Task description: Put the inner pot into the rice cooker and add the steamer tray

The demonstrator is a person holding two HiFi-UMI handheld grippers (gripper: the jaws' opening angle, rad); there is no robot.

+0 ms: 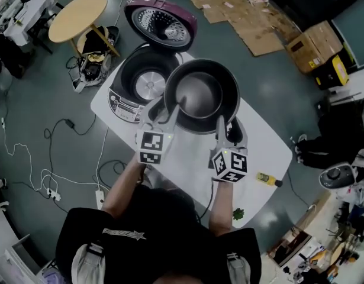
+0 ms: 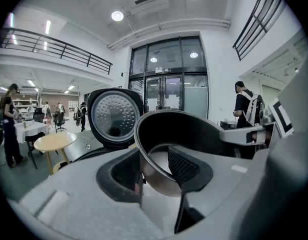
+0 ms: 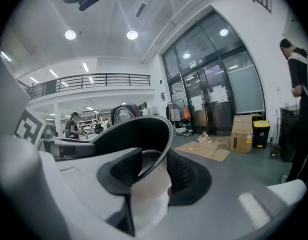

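Left gripper [image 1: 170, 113]: jaws pinching the near-left rim of the inner pot [image 1: 200, 96], one jaw inside the wall and one outside. In the left gripper view the dark pads [image 2: 183, 166] show a fine cross-hatched texture and press on the thin wall from both sides.

Right gripper [image 1: 221, 124]: same condition, clamped on the near-right rim. In the right gripper view its ribbed black pads [image 3: 181, 174] bear on the wall, with the rim rising between them.

Inner pot: round, deep and thin-walled, with a narrow rolled lip. The interior is dark and matt, with a paler circular floor. The outer wall [image 2: 159, 176] is smooth, pale metal. It is carried between the two grippers above the white table [image 1: 261, 152], just right of the rice cooker [image 1: 123, 102] and overlapping its edge in the head view. Its mouth is tipped toward the holder.

Rice cooker: rounded grey body and dark circular cavity, with a bright metal disc at its centre. The hinged lid [image 1: 161, 19] stands open at the far side. It has a maroon shell and a dimpled, perforated metal liner.

Surroundings: a round wooden table [image 1: 78, 15] stands on the grey floor to the left. Flattened cardboard [image 1: 253, 16] lies beyond, and a small yellow item [image 1: 267, 179] rests near the white table's right edge.
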